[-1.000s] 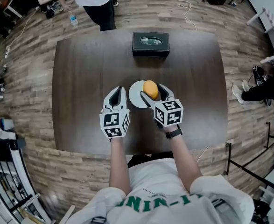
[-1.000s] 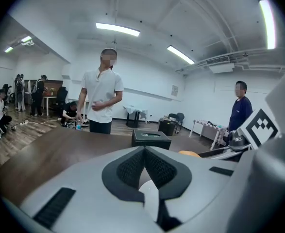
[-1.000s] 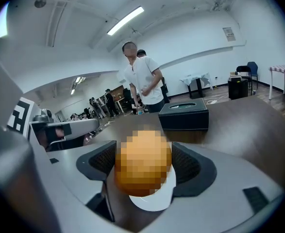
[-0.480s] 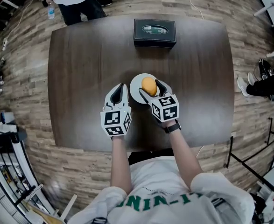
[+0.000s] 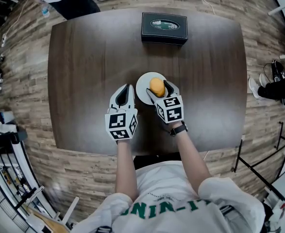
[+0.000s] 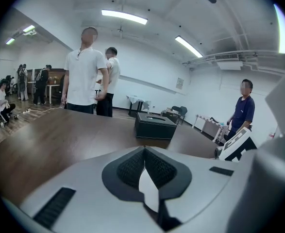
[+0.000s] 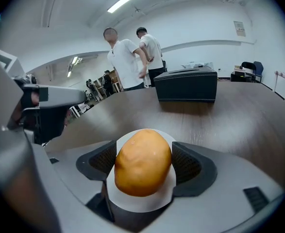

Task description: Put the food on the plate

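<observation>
An orange-yellow roll-like piece of food (image 5: 157, 86) sits between the jaws of my right gripper (image 5: 158, 88), directly over the small white plate (image 5: 142, 87) at the middle of the dark table. In the right gripper view both pads press the sides of the food (image 7: 142, 164), and the plate (image 7: 147, 201) shows white beneath it. I cannot tell whether the food touches the plate. My left gripper (image 5: 127, 88) rests just left of the plate, its jaws closed together and empty (image 6: 143, 149).
A black box (image 5: 164, 27) stands at the table's far edge, also seen in the left gripper view (image 6: 154, 125). People (image 6: 84, 76) stand beyond the far left corner. The brown table (image 5: 84, 81) stretches wide on both sides.
The right gripper stays on the food over the plate, slightly nearer its centre. The person at the far side has moved off to the left. The left gripper is unchanged.
</observation>
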### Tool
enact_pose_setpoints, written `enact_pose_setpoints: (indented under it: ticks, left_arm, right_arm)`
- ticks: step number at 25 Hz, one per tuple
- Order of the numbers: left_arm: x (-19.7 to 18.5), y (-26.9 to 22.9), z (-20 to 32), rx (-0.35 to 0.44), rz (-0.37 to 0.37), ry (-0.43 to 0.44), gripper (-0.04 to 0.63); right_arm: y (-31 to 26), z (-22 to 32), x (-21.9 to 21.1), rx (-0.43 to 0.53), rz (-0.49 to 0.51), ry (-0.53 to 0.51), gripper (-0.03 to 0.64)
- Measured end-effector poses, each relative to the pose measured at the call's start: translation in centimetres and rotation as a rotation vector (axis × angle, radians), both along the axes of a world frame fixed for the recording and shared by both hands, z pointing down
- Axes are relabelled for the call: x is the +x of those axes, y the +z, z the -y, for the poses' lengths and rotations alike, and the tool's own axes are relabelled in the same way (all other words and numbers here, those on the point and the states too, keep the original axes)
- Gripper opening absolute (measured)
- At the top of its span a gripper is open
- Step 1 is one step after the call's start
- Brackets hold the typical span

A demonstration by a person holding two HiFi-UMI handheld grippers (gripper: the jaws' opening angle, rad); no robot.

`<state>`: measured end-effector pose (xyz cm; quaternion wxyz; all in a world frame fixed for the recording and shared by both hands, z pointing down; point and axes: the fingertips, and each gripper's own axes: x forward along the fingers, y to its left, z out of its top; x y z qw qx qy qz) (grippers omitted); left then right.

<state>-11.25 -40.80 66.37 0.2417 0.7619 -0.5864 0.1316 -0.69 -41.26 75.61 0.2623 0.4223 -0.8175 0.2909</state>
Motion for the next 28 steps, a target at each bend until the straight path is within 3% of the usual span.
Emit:
enact_pose_setpoints:
  ticks: [6,12,19,28]
  left_arm:
    - [-0.4,0.5,-0.5,-0.011,-0.004,-0.013,0.014]
    - [-1.0,0.3,-1.3,-0.013,0.001,-0.022,0.014]
    - [-2.0,-1.1,-2.1,0.016,0.008,-0.031,0.014]
    - [-3.2,-5.6,-4.3,0.084,0.029,-0.026,0.014]
  right_arm:
    - [0.1,0.0,-0.4,0.030,0.006,-0.003,0.362]
    - [-0.1,-0.5,-0.8,0.030,0.020,-0.010,0.457]
    - [-1.7,-0.8,-0.1,0.063,0.015,0.032,0.477]
    - [-7.1,-2.4,2.6,0.119,0.078,0.153,0.371]
